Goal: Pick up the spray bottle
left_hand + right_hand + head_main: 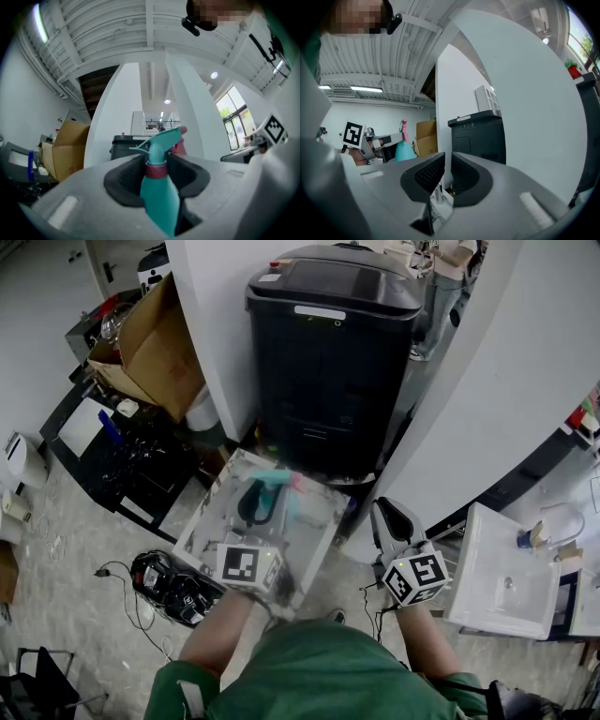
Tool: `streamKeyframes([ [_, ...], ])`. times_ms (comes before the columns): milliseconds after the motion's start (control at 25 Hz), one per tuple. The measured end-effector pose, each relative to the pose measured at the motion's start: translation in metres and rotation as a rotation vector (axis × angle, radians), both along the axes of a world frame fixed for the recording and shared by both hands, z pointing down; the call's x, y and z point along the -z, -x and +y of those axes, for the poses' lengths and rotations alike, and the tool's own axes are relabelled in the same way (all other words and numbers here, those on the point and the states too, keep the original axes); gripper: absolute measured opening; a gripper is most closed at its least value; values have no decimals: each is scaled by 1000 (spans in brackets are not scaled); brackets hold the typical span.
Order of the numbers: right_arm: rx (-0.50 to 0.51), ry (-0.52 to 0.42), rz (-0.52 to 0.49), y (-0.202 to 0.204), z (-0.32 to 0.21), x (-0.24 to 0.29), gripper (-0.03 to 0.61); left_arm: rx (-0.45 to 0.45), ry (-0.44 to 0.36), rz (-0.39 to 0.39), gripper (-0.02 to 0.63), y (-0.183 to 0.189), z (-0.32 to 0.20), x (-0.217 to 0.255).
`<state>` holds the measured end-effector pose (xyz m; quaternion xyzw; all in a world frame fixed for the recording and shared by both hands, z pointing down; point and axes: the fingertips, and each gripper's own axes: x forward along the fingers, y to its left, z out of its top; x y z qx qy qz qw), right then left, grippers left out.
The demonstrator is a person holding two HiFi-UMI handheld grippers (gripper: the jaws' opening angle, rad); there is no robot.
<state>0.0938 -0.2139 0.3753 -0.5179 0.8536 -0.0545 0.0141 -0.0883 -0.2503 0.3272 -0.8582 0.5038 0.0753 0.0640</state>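
Note:
In the head view the teal spray bottle (274, 487) is blurred, held up off the floor in front of a black bin. My left gripper (265, 502) is shut on it. In the left gripper view the bottle (160, 192) stands upright between the jaws, gripped just below its maroon collar, with the teal trigger head above. My right gripper (393, 519) hangs to the right, apart from the bottle. Its jaws stand almost together with nothing between them in the right gripper view (446, 172), where the bottle (404, 151) shows at far left.
A tall black bin (333, 362) stands against a white pillar (220, 315) straight ahead. An open cardboard box (155, 348) and a black rack (131, 465) are at left. Cables and a black device (169, 582) lie on the floor. At right is a white sink (502, 568).

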Motion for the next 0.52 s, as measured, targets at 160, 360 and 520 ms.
streamKeyframes([
  [160,-2,1,1,-2,1,0,43,-3,0,-3,146,-2,0,0],
  [360,-3,5,-1,-4,2,-1,43,-3,3,-6,147,-4,-1,-2],
  [520,-4,5,1,-8,2,-1,43,-11,2,2,147,-8,0,-2],
])
